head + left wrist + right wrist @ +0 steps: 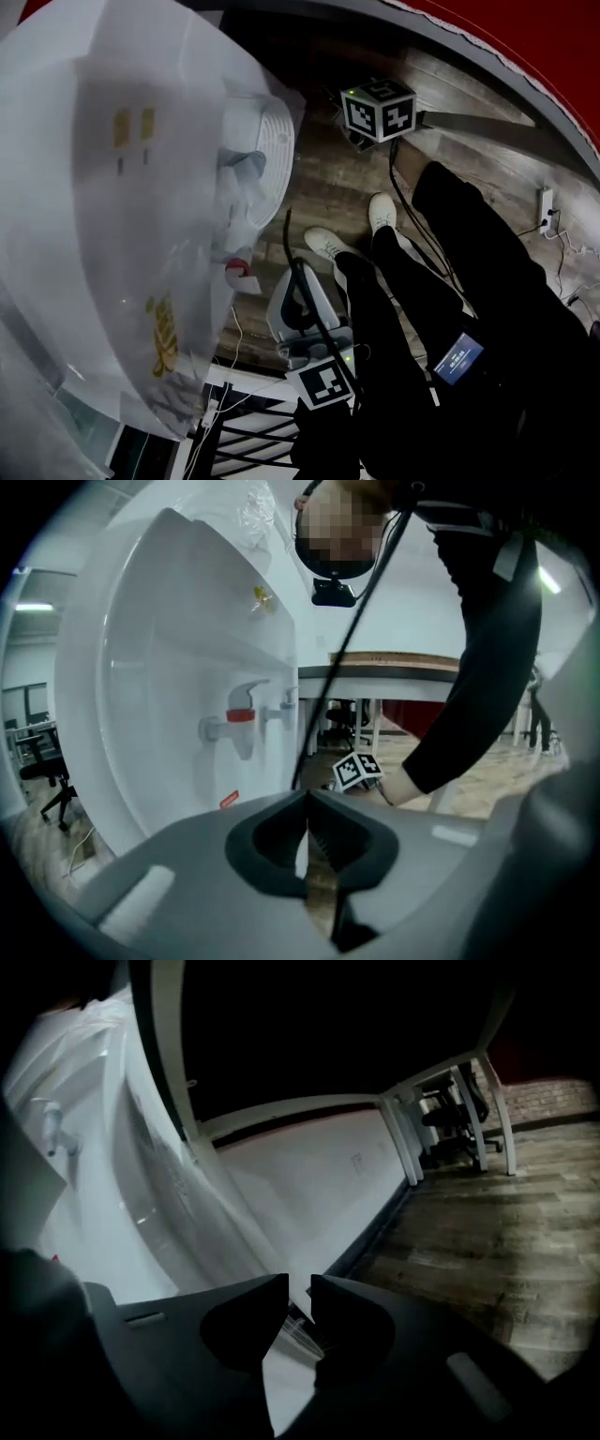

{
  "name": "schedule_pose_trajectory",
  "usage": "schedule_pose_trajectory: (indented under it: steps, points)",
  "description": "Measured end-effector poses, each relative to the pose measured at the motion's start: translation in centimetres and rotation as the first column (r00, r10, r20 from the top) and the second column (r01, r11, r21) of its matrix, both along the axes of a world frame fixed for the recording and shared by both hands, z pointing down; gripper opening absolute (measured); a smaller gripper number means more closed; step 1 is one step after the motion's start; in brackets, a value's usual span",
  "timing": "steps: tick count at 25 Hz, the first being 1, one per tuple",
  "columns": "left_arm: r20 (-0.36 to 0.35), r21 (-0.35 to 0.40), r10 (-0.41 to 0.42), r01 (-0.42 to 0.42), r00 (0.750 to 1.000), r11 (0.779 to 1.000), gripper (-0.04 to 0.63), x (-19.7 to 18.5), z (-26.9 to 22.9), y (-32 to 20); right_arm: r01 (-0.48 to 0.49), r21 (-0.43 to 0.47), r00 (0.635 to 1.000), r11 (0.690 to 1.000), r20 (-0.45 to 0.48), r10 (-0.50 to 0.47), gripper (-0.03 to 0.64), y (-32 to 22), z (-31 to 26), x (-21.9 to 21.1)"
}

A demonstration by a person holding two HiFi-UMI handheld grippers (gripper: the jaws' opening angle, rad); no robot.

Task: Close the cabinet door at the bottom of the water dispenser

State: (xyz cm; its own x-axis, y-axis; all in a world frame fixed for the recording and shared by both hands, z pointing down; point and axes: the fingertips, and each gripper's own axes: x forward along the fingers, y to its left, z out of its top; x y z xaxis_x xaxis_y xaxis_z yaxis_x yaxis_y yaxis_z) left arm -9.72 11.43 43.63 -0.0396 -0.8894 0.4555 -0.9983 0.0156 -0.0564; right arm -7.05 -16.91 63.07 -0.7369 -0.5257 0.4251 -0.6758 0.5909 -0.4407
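The white water dispenser (112, 216) fills the left of the head view, seen from above, with plastic film over its top. Its red tap (240, 716) and a second tap show in the left gripper view. I cannot make out the bottom cabinet door. My left gripper (298, 274) is held beside the dispenser's front, jaws shut with nothing in them (307, 797). The marker cube (380, 108) of my right gripper hangs low over the floor. My right gripper (299, 1285) points at the dispenser's lower white side (84, 1176), a narrow gap between its jaws, nothing in them.
The person's black trouser legs and white shoes (375, 214) stand on the wood floor (459, 84) right of the dispenser. A black cable (403, 202) trails from the right gripper. A power strip (547, 202) lies at the right. A white-legged table (403, 1138) and an office chair (459, 1110) stand beyond.
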Motion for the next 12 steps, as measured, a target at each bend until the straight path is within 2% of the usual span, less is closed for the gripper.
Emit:
schedule_pose_trajectory:
  steps: [3,8,10,12]
  points:
    - [-0.009,-0.003,-0.015,0.015,1.000,1.000,0.008,0.0,0.3,0.3,0.004,-0.092,0.999,0.996,-0.044,-0.008,0.075,-0.7,2.0,-1.0]
    - [-0.004,-0.030,-0.039,0.038,0.999,0.999,0.006,-0.2,1.4,1.0,0.134,-0.152,0.977,0.979,-0.144,-0.156,0.073,-0.5,4.3,-3.9]
    - [-0.001,-0.031,-0.040,0.039,0.999,0.999,0.006,-0.3,1.6,1.3,0.174,-0.164,0.967,0.971,-0.156,-0.199,0.057,-0.3,4.6,-4.7]
    - [-0.008,-0.031,-0.054,0.054,0.999,0.998,0.006,-0.6,1.7,1.4,0.244,-0.165,0.940,0.956,-0.201,-0.275,0.006,0.7,4.9,-5.0]
